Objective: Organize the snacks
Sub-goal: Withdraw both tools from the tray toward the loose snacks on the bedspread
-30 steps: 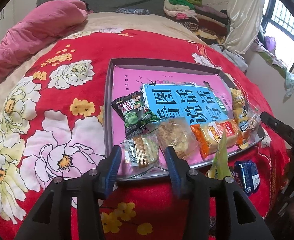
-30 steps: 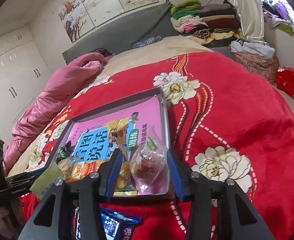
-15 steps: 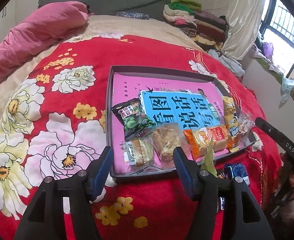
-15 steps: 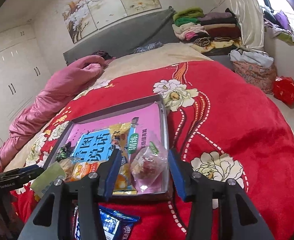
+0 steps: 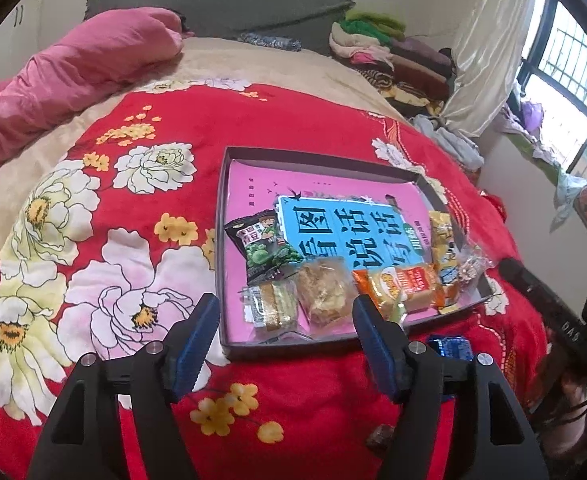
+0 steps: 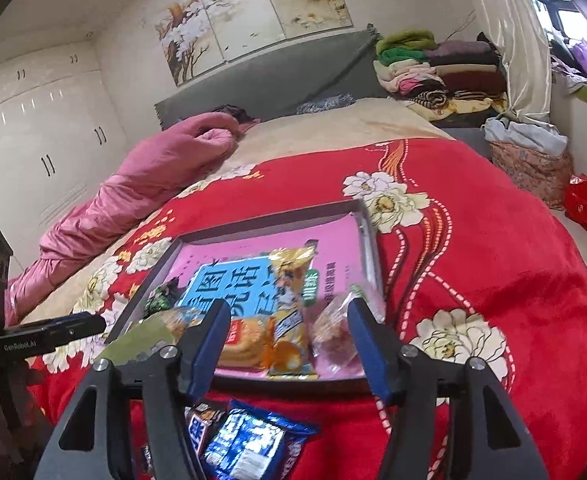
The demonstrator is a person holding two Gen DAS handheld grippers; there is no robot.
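**A:** So where are the snacks sitting?

**B:** Most are in the shallow grey tray (image 5: 223,240) on the red floral blanket (image 5: 133,280). Along its near edge, left to right: a clear-wrapped biscuit (image 5: 271,304), a clear-wrapped pastry (image 5: 325,294), an orange cake packet (image 5: 403,282), then a yellow bar wrapper (image 5: 441,240) and a clear bag of something reddish (image 6: 333,336) at the right end. A black-and-green pea bag (image 5: 267,244) lies just behind the biscuit, beside a blue-and-pink book (image 5: 345,228) that covers the tray floor.

**A:** Anything outside the tray?

**B:** Yep, a shiny blue packet (image 6: 249,440) on the blanket just in front of it, near the right gripper.

**A:** And the grippers?

**B:** Left gripper (image 5: 281,340) is spread wide, nothing in it, hovering over the tray's near left corner. Right gripper (image 6: 287,340) is wide open and empty too, by the near right end.

**A:** Rest of the room?

**B:** Pink duvet (image 5: 73,76) bunched on the left, folded clothes (image 6: 433,68) stacked by the headboard.
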